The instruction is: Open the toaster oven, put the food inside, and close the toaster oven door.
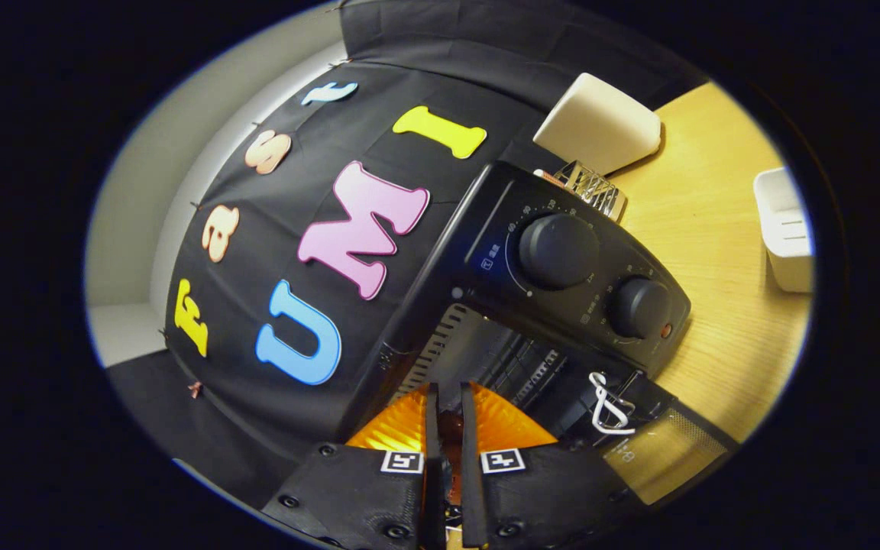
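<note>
Single view, carried on the gripper and looking forward along its two fingers. The camera is rolled steeply sideways and sits close to the toaster oven, facing its open cavity. Wooden table lies beyond.

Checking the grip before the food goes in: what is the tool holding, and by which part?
The tool is nearly closed on something brownish between its fingers, just before the open toaster oven. What it is, and which part is held, cannot be told.
</note>
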The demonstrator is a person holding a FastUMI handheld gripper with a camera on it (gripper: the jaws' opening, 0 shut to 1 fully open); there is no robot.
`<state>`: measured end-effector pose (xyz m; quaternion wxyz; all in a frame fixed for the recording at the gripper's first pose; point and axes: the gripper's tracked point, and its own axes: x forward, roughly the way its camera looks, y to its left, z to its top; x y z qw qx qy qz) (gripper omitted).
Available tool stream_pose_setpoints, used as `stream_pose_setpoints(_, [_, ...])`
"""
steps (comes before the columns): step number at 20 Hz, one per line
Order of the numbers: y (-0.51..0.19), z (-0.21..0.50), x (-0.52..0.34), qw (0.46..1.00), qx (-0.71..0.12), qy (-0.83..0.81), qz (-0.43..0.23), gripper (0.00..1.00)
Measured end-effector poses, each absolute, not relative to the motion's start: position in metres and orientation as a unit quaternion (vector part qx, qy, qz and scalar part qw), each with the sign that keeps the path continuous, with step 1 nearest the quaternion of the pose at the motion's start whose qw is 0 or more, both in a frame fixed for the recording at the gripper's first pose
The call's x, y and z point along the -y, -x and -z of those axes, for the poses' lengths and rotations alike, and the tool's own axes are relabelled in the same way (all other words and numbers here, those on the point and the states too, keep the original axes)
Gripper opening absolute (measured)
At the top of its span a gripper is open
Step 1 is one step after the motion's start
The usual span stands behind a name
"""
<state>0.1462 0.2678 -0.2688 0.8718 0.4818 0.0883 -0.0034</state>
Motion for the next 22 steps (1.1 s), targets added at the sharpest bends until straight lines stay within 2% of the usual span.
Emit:
stream_pose_setpoints(3, [-0.148,0.295,-0.249,0.892,-0.128,-0.429,0.059,0.3])
stream_pose_setpoints(4, [-0.146,0.296,-0.248,0.898,-0.133,-0.416,0.061,0.36])
stream_pose_setpoints(7, [-0.142,0.286,-0.249,0.903,-0.132,-0.406,0.042,0.65])
stream_pose_setpoints(9, [-0.139,0.282,-0.249,0.908,-0.135,-0.395,0.038,0.78])
stream_pose_setpoints(12, [-0.119,0.271,-0.249,0.932,-0.133,-0.337,0.023,0.82])
stream_pose_setpoints(14, [-0.103,0.261,-0.249,0.949,-0.125,-0.29,0.01,0.94])
stream_pose_setpoints(15, [-0.096,0.257,-0.25,0.955,-0.124,-0.269,0.003,0.97])
stream_pose_setpoints(20, [-0.049,0.243,-0.264,0.977,-0.127,-0.168,-0.043,0.98])
stream_pose_setpoints(22, [-0.03,0.252,-0.265,0.981,-0.15,-0.122,-0.037,0.98])
